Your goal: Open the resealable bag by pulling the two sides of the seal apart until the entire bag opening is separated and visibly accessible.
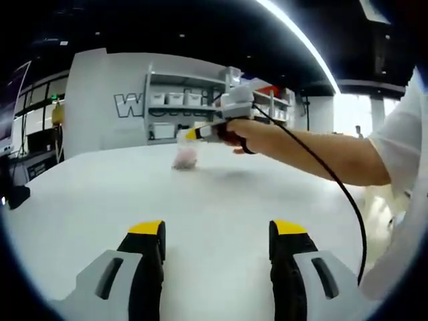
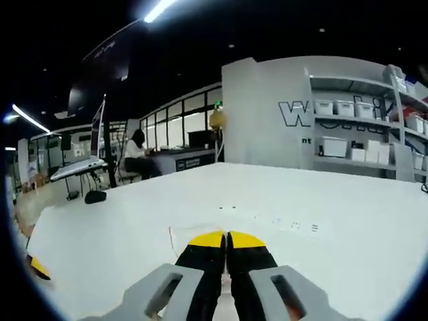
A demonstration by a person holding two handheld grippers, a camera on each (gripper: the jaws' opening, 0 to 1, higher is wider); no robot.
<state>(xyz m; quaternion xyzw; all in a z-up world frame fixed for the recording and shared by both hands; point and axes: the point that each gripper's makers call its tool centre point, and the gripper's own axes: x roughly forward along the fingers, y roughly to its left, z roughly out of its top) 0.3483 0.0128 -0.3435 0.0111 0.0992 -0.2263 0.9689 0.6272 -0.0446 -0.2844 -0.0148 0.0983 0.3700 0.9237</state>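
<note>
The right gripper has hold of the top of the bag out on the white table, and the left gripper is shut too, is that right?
Not quite. The left gripper is open, its jaws apart over the white table in the left gripper view. The right gripper does hold the bag by its top.

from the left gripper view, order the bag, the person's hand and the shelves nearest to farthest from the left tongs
1. Person's hand, ahead and right, gripping the right tongs.
2. Resealable bag, just past it, standing on the white table; close to the hand.
3. Shelves, against the back wall.
</note>
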